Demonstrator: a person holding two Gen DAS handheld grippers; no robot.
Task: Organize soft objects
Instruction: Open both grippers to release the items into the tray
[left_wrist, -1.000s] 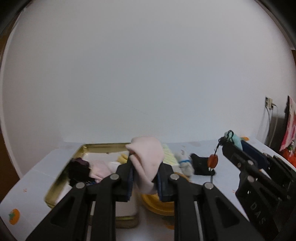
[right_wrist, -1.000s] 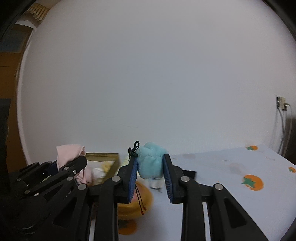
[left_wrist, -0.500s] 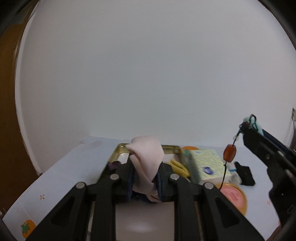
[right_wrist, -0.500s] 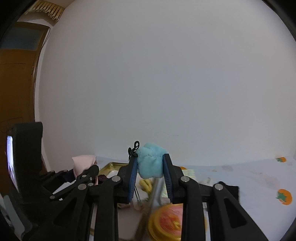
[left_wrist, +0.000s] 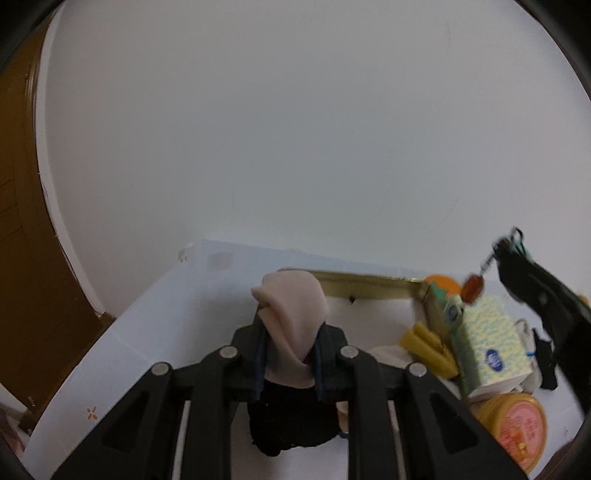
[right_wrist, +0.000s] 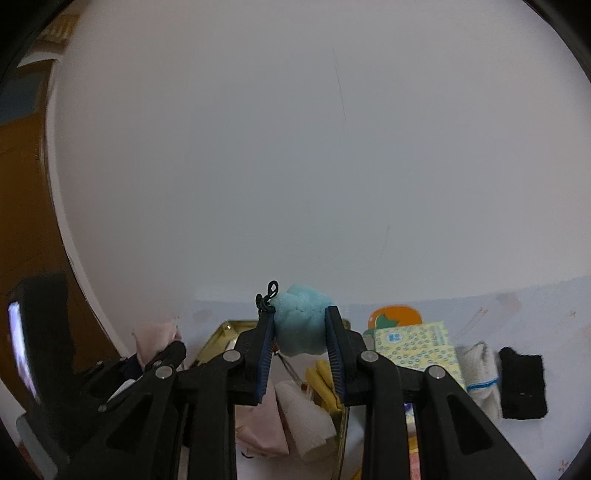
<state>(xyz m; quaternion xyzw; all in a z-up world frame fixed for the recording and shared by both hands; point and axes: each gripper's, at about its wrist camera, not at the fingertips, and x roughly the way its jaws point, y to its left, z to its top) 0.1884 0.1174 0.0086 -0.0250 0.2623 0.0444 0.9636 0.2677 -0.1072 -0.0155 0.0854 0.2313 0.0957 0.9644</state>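
Observation:
My left gripper (left_wrist: 291, 330) is shut on a pale pink cloth (left_wrist: 291, 295) that folds over above its pads. It hangs over the near left part of a gold-rimmed tray (left_wrist: 365, 286), with a dark cloth (left_wrist: 291, 421) lying just below it. My right gripper (right_wrist: 300, 320) is shut on a light-blue plush (right_wrist: 299, 334) with a black cord loop (right_wrist: 269, 295). It is held above the tray (right_wrist: 221, 338), which contains pink cloths (right_wrist: 264, 424), a white cloth (right_wrist: 306, 421) and a yellow item (right_wrist: 325, 380). The left gripper (right_wrist: 162, 356) shows at left with its pink cloth (right_wrist: 155, 334).
A yellow-green patterned tissue pack (right_wrist: 413, 350) lies right of the tray, then a white sock with a blue stripe (right_wrist: 480, 373) and a black cloth (right_wrist: 522, 384). A round orange-lidded container (left_wrist: 517, 421) sits near the front. A white wall stands behind, a brown door at left.
Both grippers have swung left across the table, keeping their loads. The tray, earlier off to the left, now lies right under them, and the tissue pack has shifted to the right.

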